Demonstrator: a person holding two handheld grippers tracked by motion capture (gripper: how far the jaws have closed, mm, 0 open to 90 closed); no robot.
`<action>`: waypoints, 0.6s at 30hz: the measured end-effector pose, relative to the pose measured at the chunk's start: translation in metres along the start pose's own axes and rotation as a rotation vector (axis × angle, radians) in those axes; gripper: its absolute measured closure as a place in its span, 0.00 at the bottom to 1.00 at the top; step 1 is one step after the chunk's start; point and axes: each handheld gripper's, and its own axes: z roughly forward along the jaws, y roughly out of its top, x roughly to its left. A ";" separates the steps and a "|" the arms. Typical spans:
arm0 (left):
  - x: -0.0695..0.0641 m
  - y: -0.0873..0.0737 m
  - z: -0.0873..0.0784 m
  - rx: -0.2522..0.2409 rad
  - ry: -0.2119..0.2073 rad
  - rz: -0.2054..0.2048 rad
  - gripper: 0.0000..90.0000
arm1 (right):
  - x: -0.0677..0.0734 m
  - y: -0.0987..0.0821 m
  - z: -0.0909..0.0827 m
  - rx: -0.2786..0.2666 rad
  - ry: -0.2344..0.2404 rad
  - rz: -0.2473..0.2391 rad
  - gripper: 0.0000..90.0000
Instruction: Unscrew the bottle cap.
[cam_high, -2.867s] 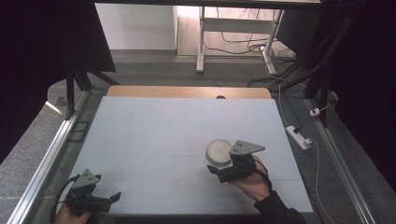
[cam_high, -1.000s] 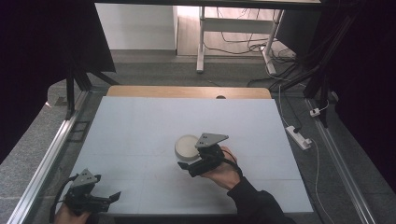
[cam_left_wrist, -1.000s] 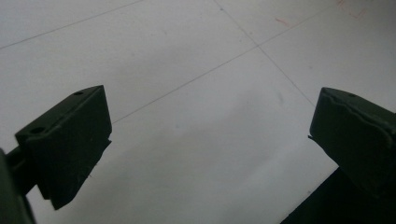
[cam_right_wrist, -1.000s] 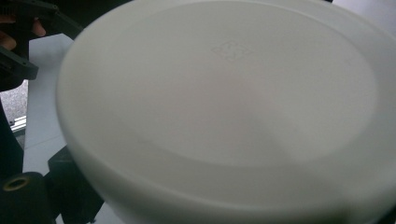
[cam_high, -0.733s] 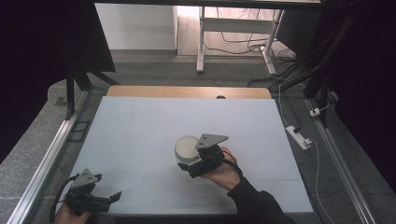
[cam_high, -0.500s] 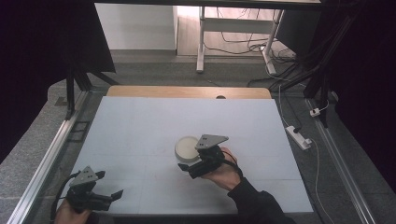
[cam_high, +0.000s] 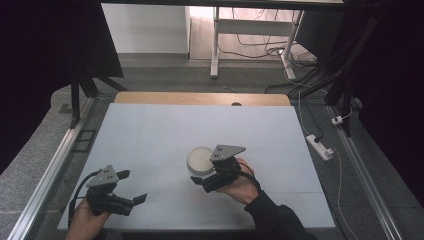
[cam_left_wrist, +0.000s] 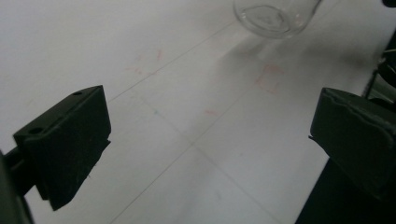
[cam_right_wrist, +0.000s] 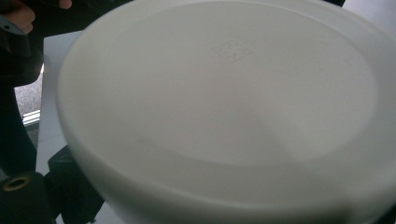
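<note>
The white bowl (cam_high: 201, 160) sits mid-frame on the counter (cam_high: 150, 135), touching the right claw (cam_high: 202, 180), which appears clamped on its near rim. The left claw (cam_high: 135, 190), jaws apart, waits lower left, well apart.

A lab — black curtains (cam_high: 45, 55) around; loose cables (cam_high: 260, 47); power strip (cam_high: 320, 146).
</note>
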 end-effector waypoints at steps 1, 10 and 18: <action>-0.001 0.004 0.002 -0.001 -0.007 0.013 0.00 | 0.000 0.000 -0.001 -0.001 0.002 -0.001 0.07; -0.008 0.042 0.027 -0.027 -0.069 0.090 0.00 | 0.001 0.000 -0.001 -0.006 0.013 -0.007 0.07; -0.006 0.069 0.041 -0.068 -0.126 0.158 0.00 | 0.002 0.001 0.000 -0.011 0.033 -0.009 0.07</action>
